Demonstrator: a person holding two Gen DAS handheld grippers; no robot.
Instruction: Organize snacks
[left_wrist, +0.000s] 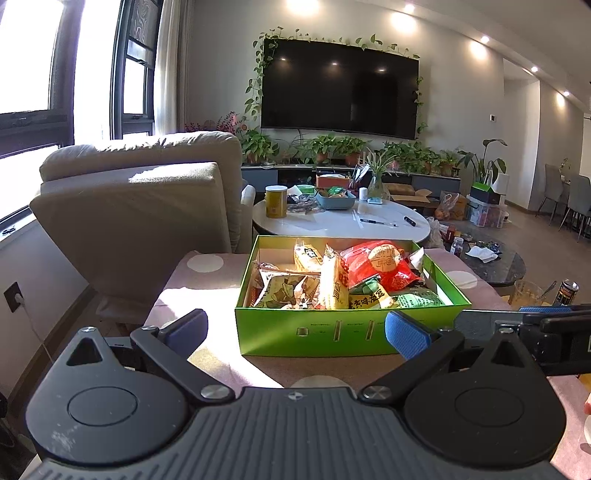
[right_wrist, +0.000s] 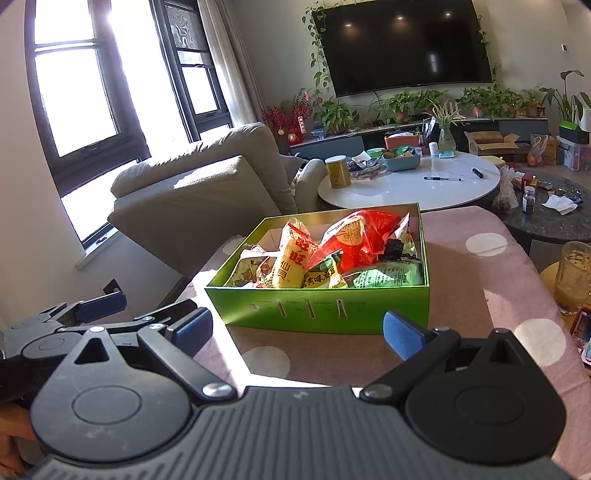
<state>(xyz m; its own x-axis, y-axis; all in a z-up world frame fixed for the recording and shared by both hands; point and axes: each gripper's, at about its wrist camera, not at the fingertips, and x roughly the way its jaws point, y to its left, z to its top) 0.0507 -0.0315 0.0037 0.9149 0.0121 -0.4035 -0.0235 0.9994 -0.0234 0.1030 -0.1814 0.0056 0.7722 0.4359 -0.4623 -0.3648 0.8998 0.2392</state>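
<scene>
Looks nearly finished, judging by the layout: one green box (left_wrist: 351, 334) at the centre of both views, sitting on the pink dotted surface (left_wrist: 207, 273), lid off and heaped with snack packets. No loose packet visible on the cloth around the box in either view, so little seems left beyond perhaps tidying the pile or closing up; no lid in sight.

Inside the box, roughly seven packets countable, though overlap makes the tally uncertain: one large red bag (left_wrist: 380, 264) toward the upper right of the box, two yellow rice-cracker packs (left_wrist: 334, 284), two pale printed packs (left_wrist: 284, 291) at the left, one green-and-yellow packet (left_wrist: 369, 295) at the front, one green packet (left_wrist: 417, 299) at the lower right. A dark small item near the red bag in the right wrist view, too small to name.

Two tongs, both spread wide and holding nothing. Left tongs (left_wrist: 295, 332) low in the frame, just short of the box's front wall, blue pads (left_wrist: 406, 334) apart with bare cloth between. Right tongs (right_wrist: 297, 332) likewise released, at the bottom of the frame, facing the same front wall.

Farther off, upper centre: one white round table with one yellow tin (right_wrist: 338, 171) and more clutter.
</scene>
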